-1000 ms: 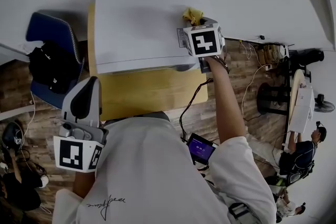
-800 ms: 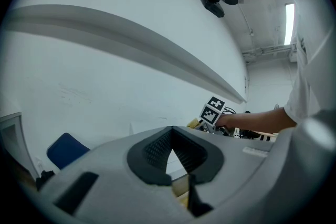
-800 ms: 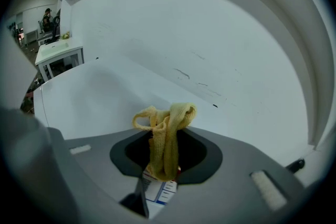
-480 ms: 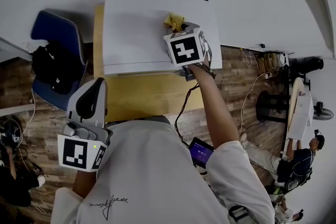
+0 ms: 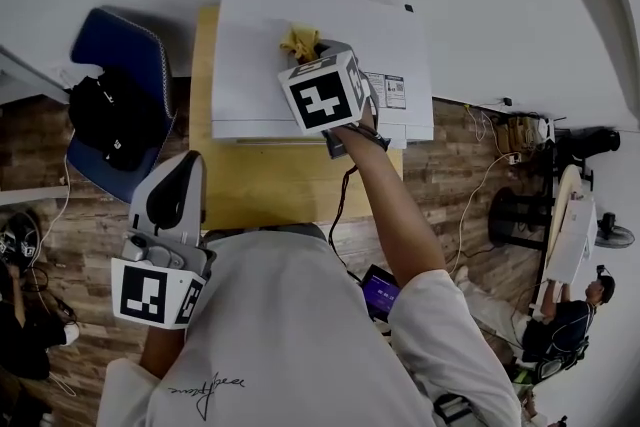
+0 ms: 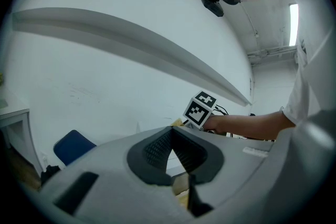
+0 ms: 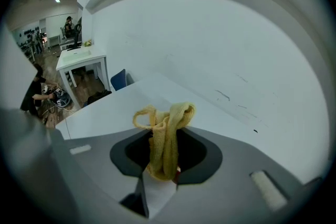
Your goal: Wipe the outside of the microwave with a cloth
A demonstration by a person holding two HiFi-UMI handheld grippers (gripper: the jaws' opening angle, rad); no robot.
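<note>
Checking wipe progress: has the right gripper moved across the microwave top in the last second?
Yes. The right gripper, shut on the cloth, slid left over the microwave top, from its right edge toward the middle, uncovering the sticker.

Label [image 5: 386,91] print on microwave [image 5: 260,35] illegible

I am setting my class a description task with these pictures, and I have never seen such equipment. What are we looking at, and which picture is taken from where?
There is no robot here. A person holds a pair of tongs in each hand. One picture looks down from a camera on the person's head. The other two come from cameras riding on each pair of tongs. A white microwave stands on a wooden table, with a blue chair beside it. The right tongs are shut on a yellow cloth, held at the microwave's top. The left tongs are shut on nothing and held low, near the person's body.
</note>
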